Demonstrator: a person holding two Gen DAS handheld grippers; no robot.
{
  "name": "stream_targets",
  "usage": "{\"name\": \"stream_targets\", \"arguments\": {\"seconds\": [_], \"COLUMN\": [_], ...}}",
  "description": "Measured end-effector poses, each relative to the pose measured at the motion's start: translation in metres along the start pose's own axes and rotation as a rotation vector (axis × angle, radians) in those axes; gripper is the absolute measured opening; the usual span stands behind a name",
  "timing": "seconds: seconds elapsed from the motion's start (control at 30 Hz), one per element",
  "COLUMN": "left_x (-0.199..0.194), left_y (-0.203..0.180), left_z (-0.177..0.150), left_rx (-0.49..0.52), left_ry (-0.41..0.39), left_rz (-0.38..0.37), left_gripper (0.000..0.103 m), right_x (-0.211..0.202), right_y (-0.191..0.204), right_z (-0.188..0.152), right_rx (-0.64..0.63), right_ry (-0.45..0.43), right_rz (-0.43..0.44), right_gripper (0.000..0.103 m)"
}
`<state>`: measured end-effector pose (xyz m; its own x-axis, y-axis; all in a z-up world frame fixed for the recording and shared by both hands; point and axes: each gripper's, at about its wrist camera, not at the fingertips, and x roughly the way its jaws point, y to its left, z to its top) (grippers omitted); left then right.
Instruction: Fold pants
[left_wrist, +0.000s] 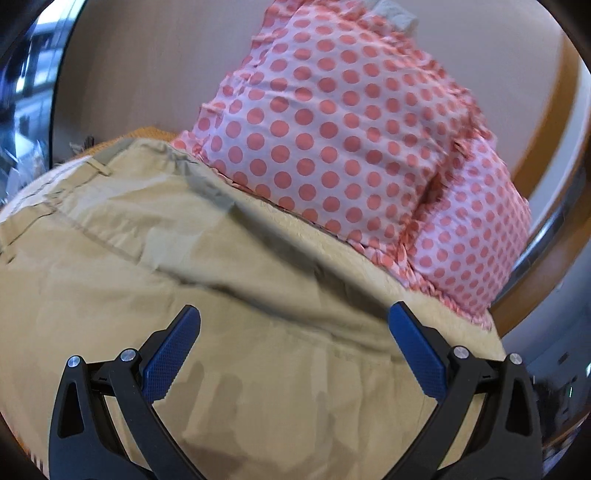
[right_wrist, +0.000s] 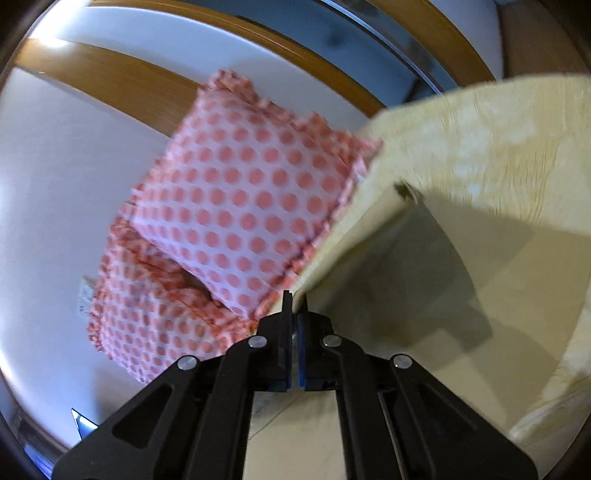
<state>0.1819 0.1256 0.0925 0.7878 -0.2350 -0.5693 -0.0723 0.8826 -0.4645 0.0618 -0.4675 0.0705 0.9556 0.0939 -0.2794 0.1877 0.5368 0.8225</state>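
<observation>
Beige pants (left_wrist: 155, 258) lie spread on a cream fleece-covered surface (left_wrist: 317, 236), waistband and belt loop at the upper left. My left gripper (left_wrist: 293, 317) is open, its blue pads wide apart just above the pants fabric, holding nothing. In the right wrist view my right gripper (right_wrist: 294, 299) is shut on an edge of the pants (right_wrist: 424, 280), and the beige cloth stretches up and to the right from the jaws, lifted off the surface.
Two pink pillows with red polka dots (left_wrist: 332, 140) lie right behind the pants, also in the right wrist view (right_wrist: 240, 206). A white wall with a wooden headboard band (right_wrist: 122, 88) stands behind. The cream fleece blanket (right_wrist: 498, 140) fills the right.
</observation>
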Motion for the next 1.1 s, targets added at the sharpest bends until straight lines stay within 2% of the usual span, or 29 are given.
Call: {"name": "stream_targets", "arguments": {"seconds": [0.07,0.17,0.37,0.43,0.47,0.5,0.53,0.63,0.7,0.73,0.8,0.87,0.9,0.93,0.97,1.03,1.1], "left_x": [0.026,0.064,0.152,0.168,0.167,0.162,0.155,0.127,0.108,0.104,0.096,0.088,0.083,0.077,0.067,0.037,0.004], "left_y": [0.001,0.004,0.026,0.039,0.043,0.046,0.047,0.039,0.033,0.030,0.028,0.029,0.029,0.027,0.026,0.024,0.020], "left_z": [0.020,0.042,0.079,0.083,0.084,0.084,0.083,0.079,0.076,0.076,0.074,0.071,0.069,0.067,0.063,0.050,0.032], "left_rx": [-0.030,-0.048,-0.183,-0.217,-0.230,-0.241,-0.254,-0.194,-0.154,-0.151,-0.133,-0.127,-0.126,-0.119,-0.111,-0.100,-0.079], "left_ry": [0.041,0.077,0.231,0.250,0.235,0.209,0.193,0.145,0.120,0.122,0.115,0.110,0.102,0.091,0.077,0.030,-0.023], "left_rz": [0.021,0.109,0.228,0.289,0.298,0.279,0.239,0.243,0.245,0.253,0.257,0.265,0.264,0.264,0.260,0.224,0.198], "left_gripper": [0.102,0.100,0.076,0.047,0.038,0.009,0.005,0.005,0.005,0.005,0.005,0.005,0.005,0.004,0.004,0.004,0.004], "right_x": [-0.005,-0.005,0.010,0.013,0.015,0.019,0.022,0.026,0.026,0.025,0.024,0.025,0.026,0.028,0.028,0.019,0.001], "right_y": [-0.001,-0.001,-0.012,-0.019,-0.022,-0.026,-0.030,-0.046,-0.054,-0.057,-0.062,-0.065,-0.065,-0.064,-0.065,-0.065,-0.063], "right_z": [0.004,0.009,0.006,0.004,0.003,0.001,0.000,-0.001,0.000,0.000,0.001,0.001,0.001,0.002,0.003,0.008,0.015], "right_rx": [0.000,-0.008,-0.006,0.000,-0.001,0.000,0.005,0.059,0.079,0.088,0.091,0.114,0.109,0.084,0.064,0.073,0.047], "right_ry": [-0.005,-0.006,0.034,0.049,0.061,0.083,0.098,0.124,0.120,0.115,0.111,0.133,0.142,0.147,0.148,0.126,0.068], "right_rz": [0.014,0.013,-0.032,-0.053,-0.067,-0.092,-0.108,-0.156,-0.189,-0.205,-0.233,-0.248,-0.255,-0.259,-0.253,-0.208,-0.181], "right_gripper": [0.002,0.002,0.002,0.002,0.002,0.003,0.007,0.025,0.049,0.050,0.041,0.039,0.033,0.021,0.003,0.002,0.002]}}
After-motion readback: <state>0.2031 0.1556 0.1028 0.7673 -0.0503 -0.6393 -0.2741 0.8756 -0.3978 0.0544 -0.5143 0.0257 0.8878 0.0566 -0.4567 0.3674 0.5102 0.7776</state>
